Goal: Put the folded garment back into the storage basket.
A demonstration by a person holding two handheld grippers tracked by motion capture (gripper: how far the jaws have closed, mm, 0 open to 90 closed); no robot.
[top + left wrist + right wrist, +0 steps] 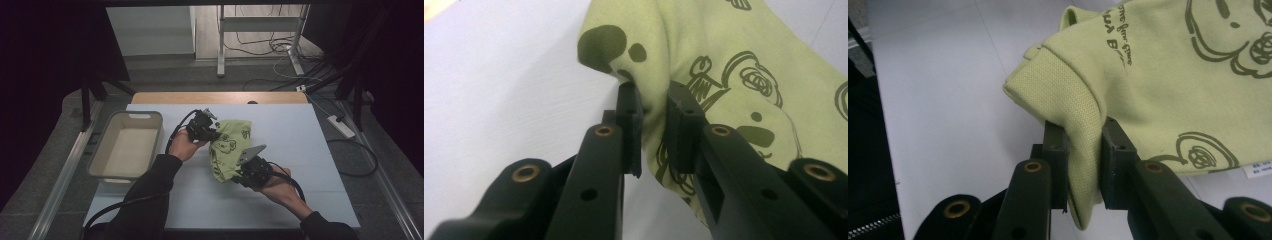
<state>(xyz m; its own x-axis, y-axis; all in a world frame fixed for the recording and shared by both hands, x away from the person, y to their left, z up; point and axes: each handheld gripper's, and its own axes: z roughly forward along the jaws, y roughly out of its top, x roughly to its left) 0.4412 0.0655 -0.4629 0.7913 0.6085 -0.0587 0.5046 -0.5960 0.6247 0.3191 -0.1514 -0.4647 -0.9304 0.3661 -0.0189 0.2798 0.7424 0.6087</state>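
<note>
Both grippers hold one green printed garment (229, 149), lifted over the middle of the white surface (310, 150), to the right of the beige bin (126, 145).

Risks, as judged from this moment:
- Left gripper (210, 131): its fingers (630, 112) are clamped on a bunched fold of fabric near a dark printed spot. The bite looks shallow, taken close to the fingertips. If the hands pull apart or lift unevenly, that fold could slide out and the left side would drop.
- Right gripper (239, 172): its fingers (1113, 150) are clamped on a ribbed hem or cuff, which is thicker and wraps over the left finger. This grip looks more secure, but the rib is doubled over; one layer may creep free and leave a single layer held.
- If the garment is bound for the bin, the loose cloth hanging between the grippers could catch on the bin rim or drape outside it.
- Tension between the two hands could twist the cloth rather than spread it.

Position relative to fingers:
- Left gripper view: the cloth runs up and to the right from the fingers, pinched between them; the surface lies to the left.
- Right gripper view: the hem passes down between the fingers and hangs below them; the body of the garment spreads up and right.
</note>
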